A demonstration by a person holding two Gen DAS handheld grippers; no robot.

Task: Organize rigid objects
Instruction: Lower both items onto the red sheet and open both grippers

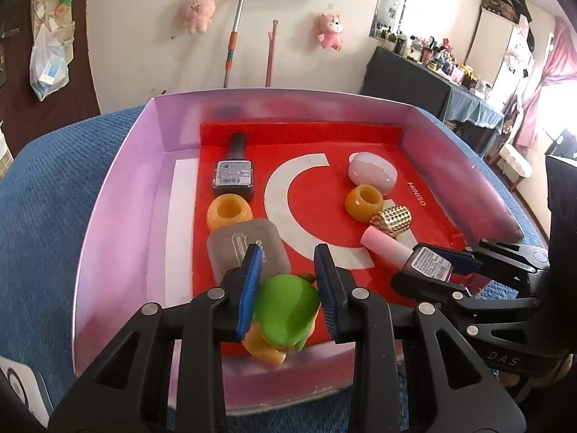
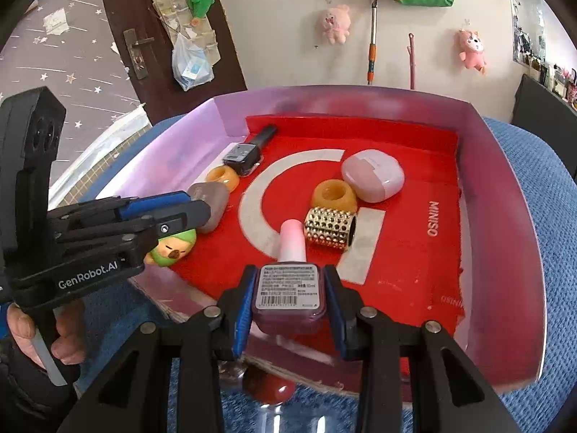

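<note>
A lilac box (image 1: pixel 119 198) with a red liner holds several small items. My left gripper (image 1: pixel 287 252) is shut on a green-headed toy figure (image 1: pixel 285 310) at the box's near edge. From the right wrist view, the left gripper (image 2: pixel 196 205) comes in from the left, with the toy (image 2: pixel 173 249) under its fingers. My right gripper (image 2: pixel 289 270) is shut on a purple nail polish bottle (image 2: pixel 288 290) with a pink cap, low over the liner's near side. The left wrist view shows that right gripper (image 1: pixel 429 263) at the right, clamped on the bottle (image 1: pixel 431 261).
In the box lie a black-capped bottle (image 1: pixel 232 176), two amber rings (image 1: pixel 229 213) (image 1: pixel 363 202), a grey case (image 1: pixel 230 249), a pink earbud case (image 1: pixel 371 173) and a gold studded cylinder (image 1: pixel 391 220). The box sits on blue cloth (image 1: pixel 47 180). A hand (image 2: pixel 21 328) grips the left handle.
</note>
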